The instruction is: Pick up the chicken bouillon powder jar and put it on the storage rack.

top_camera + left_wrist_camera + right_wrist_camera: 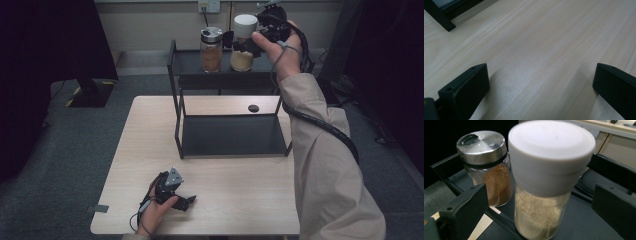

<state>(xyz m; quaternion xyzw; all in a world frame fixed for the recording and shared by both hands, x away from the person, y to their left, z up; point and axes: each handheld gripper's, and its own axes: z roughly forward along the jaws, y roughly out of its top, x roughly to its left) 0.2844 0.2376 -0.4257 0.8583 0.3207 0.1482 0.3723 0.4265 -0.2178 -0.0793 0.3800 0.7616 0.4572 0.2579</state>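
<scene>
Two hand-held grippers are working at the light wooden desk [235,195]. At the lower left of the high view, the left hand-held gripper [186,202] is resting on the desk, its jaws spread wide with nothing between them. At upper centre, a glass jar of brown powder with a silver metal lid [211,49] is standing on the top tier of the black metal two-tier shelf [230,135]. Just right of it, the right hand-held gripper [243,46] is straddling the glass jar of pale powder with a white plastic cap [546,177], jaws released and standing apart from the glass.
</scene>
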